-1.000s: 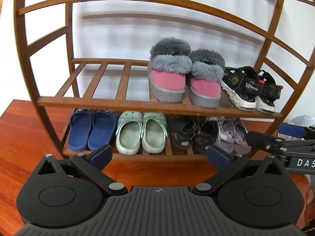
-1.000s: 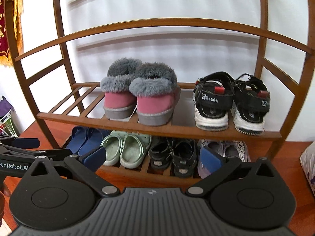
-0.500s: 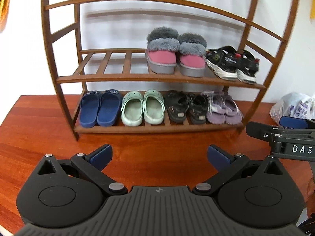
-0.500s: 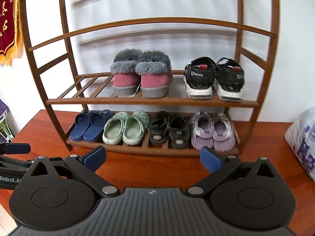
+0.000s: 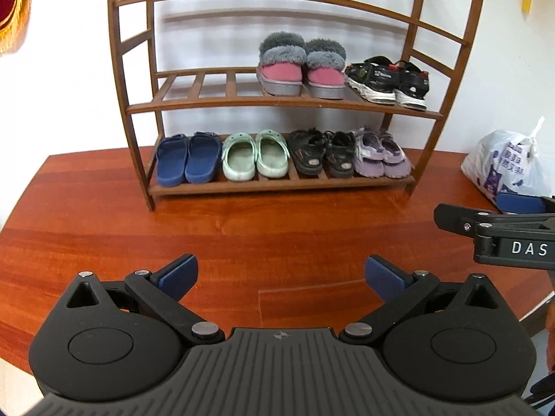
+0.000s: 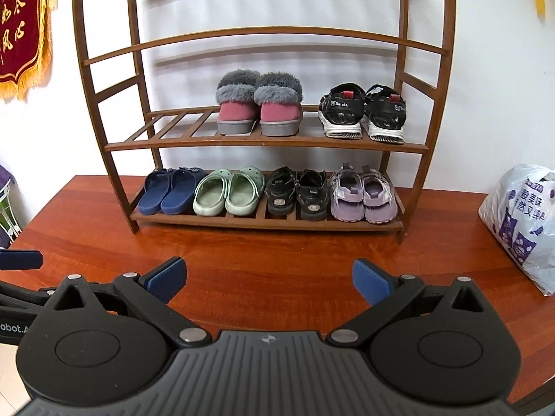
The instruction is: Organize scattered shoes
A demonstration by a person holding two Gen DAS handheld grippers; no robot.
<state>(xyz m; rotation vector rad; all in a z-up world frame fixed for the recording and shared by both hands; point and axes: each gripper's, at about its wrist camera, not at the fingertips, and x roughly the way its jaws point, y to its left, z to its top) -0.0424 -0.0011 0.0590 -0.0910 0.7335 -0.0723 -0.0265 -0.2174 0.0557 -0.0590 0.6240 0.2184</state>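
A brown wooden shoe rack (image 5: 242, 102) (image 6: 263, 144) stands on the red-brown table against the white wall. Its upper shelf holds pink slippers with grey fur (image 5: 300, 69) (image 6: 260, 104) and black sandals (image 5: 385, 78) (image 6: 362, 112). The lower shelf carries blue slides (image 5: 187, 157) (image 6: 170, 190), green clogs (image 5: 255, 154) (image 6: 227, 192), black sandals (image 5: 321, 152) (image 6: 296, 194) and purple sandals (image 5: 380, 152) (image 6: 362, 194). My left gripper (image 5: 281, 274) and right gripper (image 6: 269, 275) both stand open and empty above the bare table, well in front of the rack.
A white plastic bag (image 5: 510, 164) (image 6: 523, 218) sits on the table (image 5: 242, 235) to the right of the rack. A red banner with gold fringe (image 6: 24, 24) hangs on the wall at the left. The table's left edge drops away nearby.
Both grippers have pulled back from the rack, which now looks smaller and farther away. More bare table shows in front. Both stay open and empty.
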